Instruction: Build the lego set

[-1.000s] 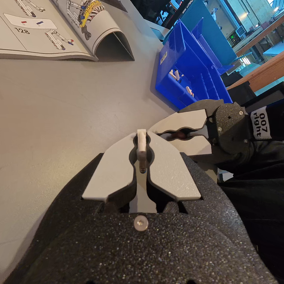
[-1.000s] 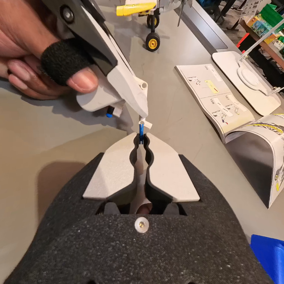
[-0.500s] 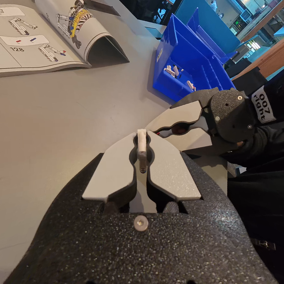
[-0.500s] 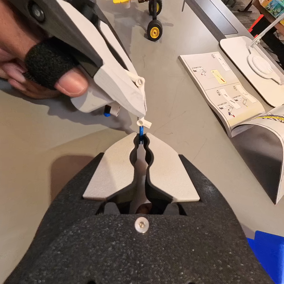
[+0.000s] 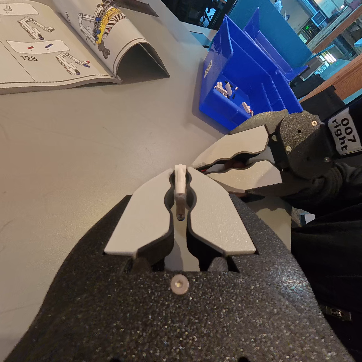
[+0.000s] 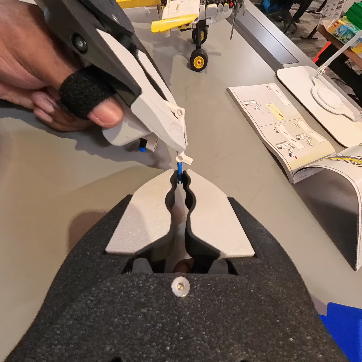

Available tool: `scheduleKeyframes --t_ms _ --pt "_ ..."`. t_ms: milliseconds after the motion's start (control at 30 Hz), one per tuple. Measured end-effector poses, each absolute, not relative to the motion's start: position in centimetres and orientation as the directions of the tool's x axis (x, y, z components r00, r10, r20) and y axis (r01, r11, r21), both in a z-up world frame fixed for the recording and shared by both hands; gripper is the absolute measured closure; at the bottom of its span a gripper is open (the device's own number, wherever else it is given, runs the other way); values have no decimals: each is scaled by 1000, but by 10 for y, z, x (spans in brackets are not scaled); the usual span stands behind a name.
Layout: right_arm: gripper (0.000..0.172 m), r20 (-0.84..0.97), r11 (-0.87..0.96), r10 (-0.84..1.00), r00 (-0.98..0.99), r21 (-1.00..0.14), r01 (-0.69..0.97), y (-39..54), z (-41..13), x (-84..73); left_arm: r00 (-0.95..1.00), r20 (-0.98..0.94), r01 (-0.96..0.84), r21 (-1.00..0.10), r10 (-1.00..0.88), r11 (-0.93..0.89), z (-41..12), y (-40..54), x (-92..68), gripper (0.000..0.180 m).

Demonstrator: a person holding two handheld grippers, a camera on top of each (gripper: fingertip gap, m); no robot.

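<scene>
Since a second ago the view over the table [image 6: 225,137] has swung slightly, so the booklet [image 6: 278,125] sits lower and the toy plane [image 6: 182,21] shows more of itself, while the two grips have stayed as they were. Taking the booklet as landmark: the plane stands well beyond its far-left corner, the blue bin [image 5: 244,78] lies off its curled right page, and both tools meet over bare table to its left. The left hand-held gripper [image 5: 180,172] is clamped on a white beam [image 5: 180,180], its pads [image 5: 154,195] pressing both sides; in the right wrist view the beam's lower end carries a small white connector [image 6: 184,158] poking out below the fingertips. The right hand-held gripper [image 6: 179,173] is closed on a blue pin [image 6: 179,170], held near its base, with the pin's tip just at the connector's hole; whether it has entered cannot be told. To do this well, I judge the pin should stay in line with the hole's axis, the push should run straight along the pin, and the left grip should brace against it, since a short pin pinched near its base could pivot or slip if pushed off-axis.
</scene>
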State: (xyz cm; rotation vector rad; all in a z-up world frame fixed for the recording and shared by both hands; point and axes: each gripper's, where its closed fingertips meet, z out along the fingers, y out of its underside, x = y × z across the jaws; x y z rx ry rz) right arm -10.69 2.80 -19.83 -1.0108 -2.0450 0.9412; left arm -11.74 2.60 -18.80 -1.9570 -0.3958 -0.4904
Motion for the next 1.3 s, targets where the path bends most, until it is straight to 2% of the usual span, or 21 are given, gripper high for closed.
scheduleKeyframes --t_ms 400,667,1300 --pt "167 257 436 839 -480 -845 310 27 -189 -107 844 534 509 -770 47 -385 -183 25 -120 173" --pt "167 303 399 835 -459 -908 126 24 -157 -103 759 650 616 -729 -21 -297 -166 23 -123 172" --pt "167 353 463 847 -396 -858 225 23 -170 -111 796 605 585 -756 29 -292 -170 26 -120 173"
